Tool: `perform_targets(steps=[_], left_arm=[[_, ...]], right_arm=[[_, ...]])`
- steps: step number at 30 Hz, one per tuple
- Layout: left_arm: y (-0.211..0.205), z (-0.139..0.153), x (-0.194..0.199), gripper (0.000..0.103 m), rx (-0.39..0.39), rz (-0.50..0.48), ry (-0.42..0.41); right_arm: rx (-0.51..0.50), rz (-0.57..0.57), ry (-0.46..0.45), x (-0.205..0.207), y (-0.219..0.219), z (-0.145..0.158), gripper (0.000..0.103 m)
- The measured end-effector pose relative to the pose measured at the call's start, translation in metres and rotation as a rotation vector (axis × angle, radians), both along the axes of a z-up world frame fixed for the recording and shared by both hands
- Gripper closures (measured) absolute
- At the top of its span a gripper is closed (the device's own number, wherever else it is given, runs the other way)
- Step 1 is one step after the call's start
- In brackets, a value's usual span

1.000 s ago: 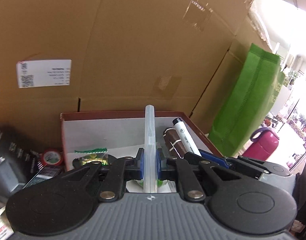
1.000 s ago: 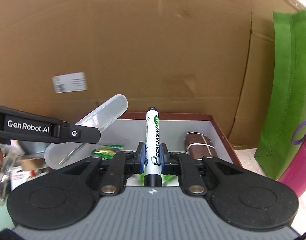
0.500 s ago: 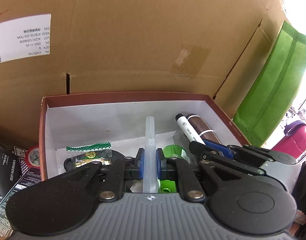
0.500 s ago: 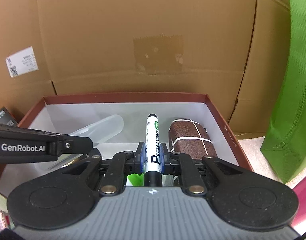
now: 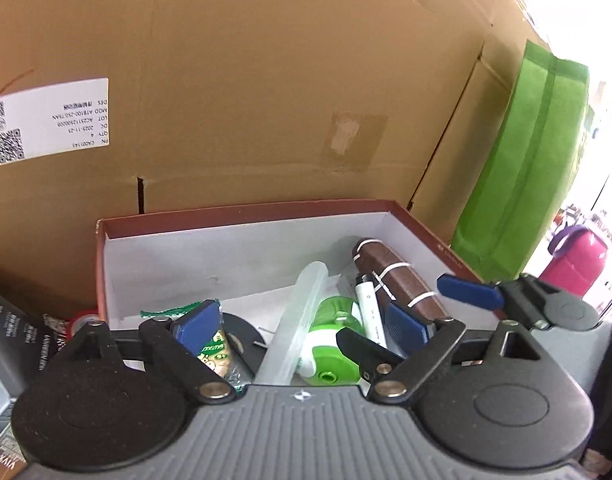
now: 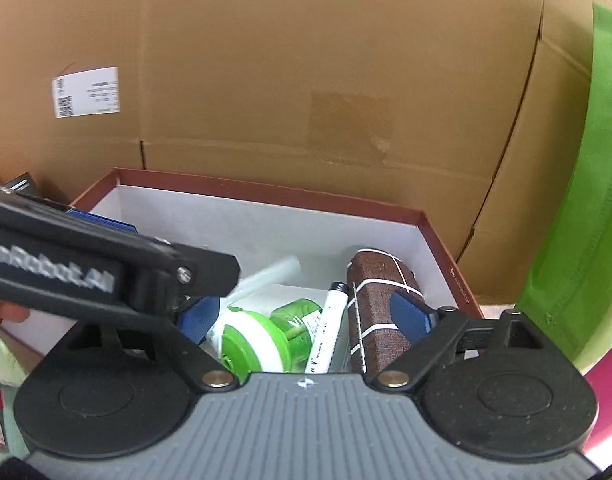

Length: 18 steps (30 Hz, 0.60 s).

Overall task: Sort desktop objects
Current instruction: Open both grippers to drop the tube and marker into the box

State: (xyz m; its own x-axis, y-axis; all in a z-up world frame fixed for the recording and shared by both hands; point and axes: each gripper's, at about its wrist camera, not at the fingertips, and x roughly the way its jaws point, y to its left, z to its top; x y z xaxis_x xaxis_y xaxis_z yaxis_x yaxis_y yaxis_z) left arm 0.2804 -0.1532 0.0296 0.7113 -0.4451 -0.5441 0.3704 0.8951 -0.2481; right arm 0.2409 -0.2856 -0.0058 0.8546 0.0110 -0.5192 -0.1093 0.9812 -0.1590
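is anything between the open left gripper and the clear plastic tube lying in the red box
Nothing visible does. The left gripper is open directly over the translucent plastic tube, which lies in the red-rimmed cardboard box beside the green and white tape dispenser and white marker pen.

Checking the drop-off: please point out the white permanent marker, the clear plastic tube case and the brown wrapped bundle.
White permanent marker point(image 6: 325, 336): right wrist view, barrel.
Clear plastic tube case point(image 5: 296, 328): left wrist view, mid-body.
Brown wrapped bundle point(image 6: 375, 300): right wrist view, top face.

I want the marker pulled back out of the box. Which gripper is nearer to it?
Right. The right gripper hangs open directly over the white marker, which lies between its fingers. The left gripper is open further left, over the clear tube.
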Motion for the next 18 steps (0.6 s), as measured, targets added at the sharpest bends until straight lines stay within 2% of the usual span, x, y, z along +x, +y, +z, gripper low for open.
perform_targets(steps=[13, 18], left_arm=[[0.008, 0.009, -0.029, 0.01, 0.018, 0.003, -0.023], [0.01, 0.014, -0.051, 0.01, 0.041, 0.001, -0.065]], right_arm=[[-0.037, 0.004, 0.001, -0.022, 0.013, 0.015, 0.012], [-0.046, 0.006, -0.004, -0.036, 0.017, 0.02, 0.012]])
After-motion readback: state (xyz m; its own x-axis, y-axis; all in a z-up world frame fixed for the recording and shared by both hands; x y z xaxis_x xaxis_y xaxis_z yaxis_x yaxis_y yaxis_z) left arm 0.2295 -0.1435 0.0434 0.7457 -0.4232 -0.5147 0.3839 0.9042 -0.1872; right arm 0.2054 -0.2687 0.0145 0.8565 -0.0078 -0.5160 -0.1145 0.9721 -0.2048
